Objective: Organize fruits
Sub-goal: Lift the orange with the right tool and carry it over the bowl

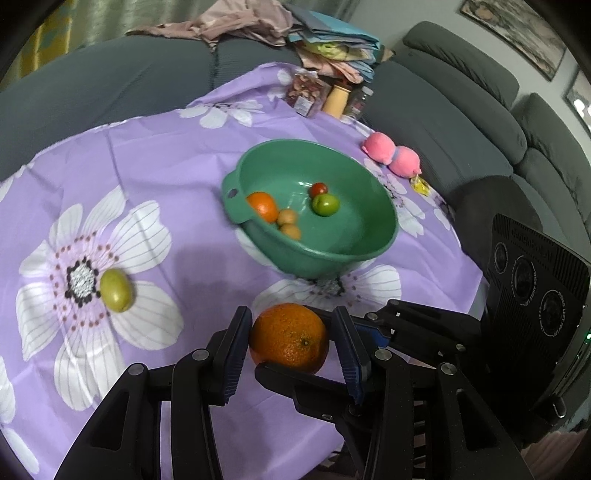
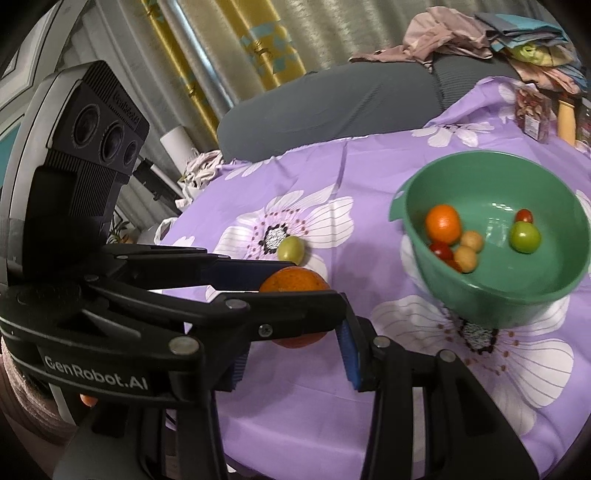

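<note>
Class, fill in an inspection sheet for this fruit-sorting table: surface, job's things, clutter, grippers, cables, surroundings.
Surface: purple floral tablecloth.
Job's things: green bowl holding a small orange, green fruit and other small fruits; yellow-green fruit loose on the cloth; large orange held.
Clutter: pink plush toy, snack packet, bottle.
Grippers: left gripper and right gripper both at the large orange, fingers on its sides.
Cables: nothing seen.
Surroundings: grey sofa, piled clothes, curtains.

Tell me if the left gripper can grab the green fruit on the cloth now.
Probably not: left gripper is shut on the orange; only bare cloth lies before the green fruit.
</note>
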A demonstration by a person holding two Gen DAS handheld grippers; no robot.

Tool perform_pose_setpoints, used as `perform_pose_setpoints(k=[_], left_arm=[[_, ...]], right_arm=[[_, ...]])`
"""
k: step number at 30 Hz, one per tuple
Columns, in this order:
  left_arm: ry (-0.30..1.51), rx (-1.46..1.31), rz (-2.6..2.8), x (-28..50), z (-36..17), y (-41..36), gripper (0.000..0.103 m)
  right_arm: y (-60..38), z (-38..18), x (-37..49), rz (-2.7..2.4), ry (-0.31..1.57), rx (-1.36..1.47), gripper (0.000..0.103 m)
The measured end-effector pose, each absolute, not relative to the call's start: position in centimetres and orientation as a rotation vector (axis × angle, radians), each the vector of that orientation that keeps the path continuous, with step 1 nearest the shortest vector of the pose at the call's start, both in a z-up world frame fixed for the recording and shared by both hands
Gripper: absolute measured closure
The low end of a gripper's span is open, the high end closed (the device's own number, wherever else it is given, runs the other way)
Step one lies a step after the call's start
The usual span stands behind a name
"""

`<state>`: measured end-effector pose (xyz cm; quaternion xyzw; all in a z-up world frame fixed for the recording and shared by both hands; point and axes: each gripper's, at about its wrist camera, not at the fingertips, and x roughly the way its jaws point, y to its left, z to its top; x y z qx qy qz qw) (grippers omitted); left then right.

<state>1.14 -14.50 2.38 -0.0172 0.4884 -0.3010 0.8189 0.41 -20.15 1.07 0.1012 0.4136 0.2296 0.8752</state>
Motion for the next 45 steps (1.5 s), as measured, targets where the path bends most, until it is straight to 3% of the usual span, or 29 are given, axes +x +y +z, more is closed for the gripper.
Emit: perform_pose_setpoints(k=[45], left_arm=[[1.037,0.103,-0.711,3.6,3.1,-23.6,0.058]], right_arm=[[-27.4,1.0,1.3,0.379,0.785,0.309,0.06]])
